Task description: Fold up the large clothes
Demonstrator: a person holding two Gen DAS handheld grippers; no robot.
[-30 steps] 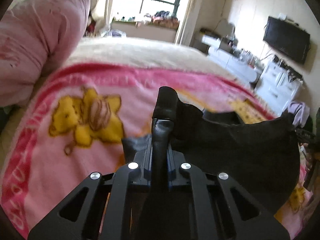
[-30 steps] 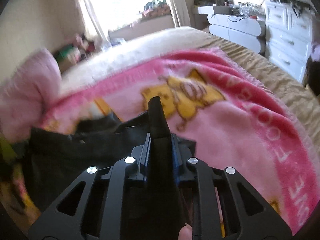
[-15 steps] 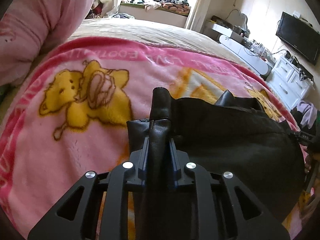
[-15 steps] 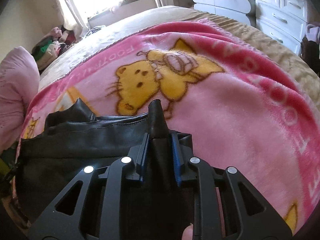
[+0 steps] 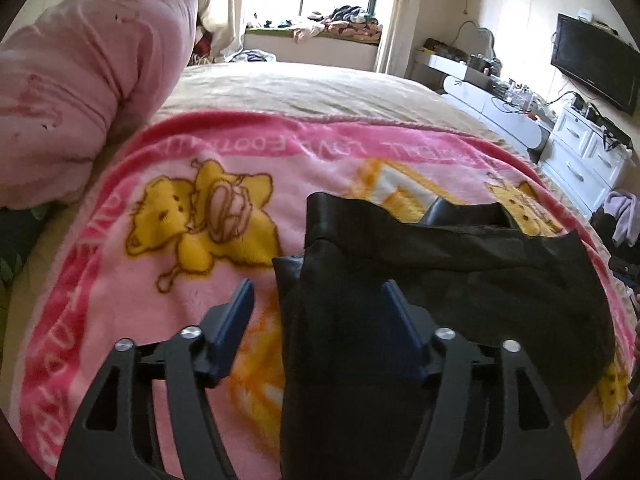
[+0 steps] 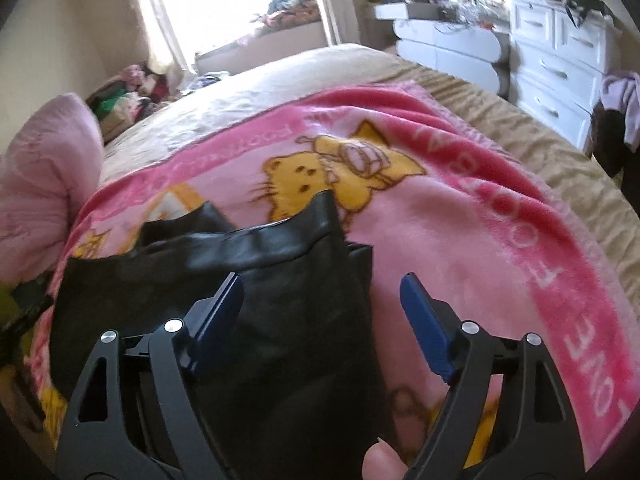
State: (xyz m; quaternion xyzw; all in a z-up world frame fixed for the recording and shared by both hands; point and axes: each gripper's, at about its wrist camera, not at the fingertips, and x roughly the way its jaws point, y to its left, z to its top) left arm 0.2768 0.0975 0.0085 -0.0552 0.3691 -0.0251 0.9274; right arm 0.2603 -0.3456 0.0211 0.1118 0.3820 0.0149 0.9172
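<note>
A black leather-like garment (image 5: 460, 280) lies folded on a pink blanket (image 5: 180, 288) with yellow cartoon cats. Its left corner sits between the blue pads of my left gripper (image 5: 318, 300), whose jaws are opening and no longer press on the cloth. In the right wrist view the same garment (image 6: 280, 288) shows its right corner between the pads of my right gripper (image 6: 322, 292). Those jaws are opening too and stand apart from the fabric. A fingertip (image 6: 380, 460) of the person shows at the bottom edge.
A pink duvet roll (image 5: 80, 80) lies at the bed's left side. Beige bedding (image 5: 300, 88) stretches toward the window. White drawers (image 6: 560, 68), a cluttered desk and a wall television (image 5: 596, 64) stand to the right of the bed.
Both grippers were shut on the garment's corners, carried them forward and laid them on the blanket. Both have now opened and let go, and the corners rest on the folded cloth.
</note>
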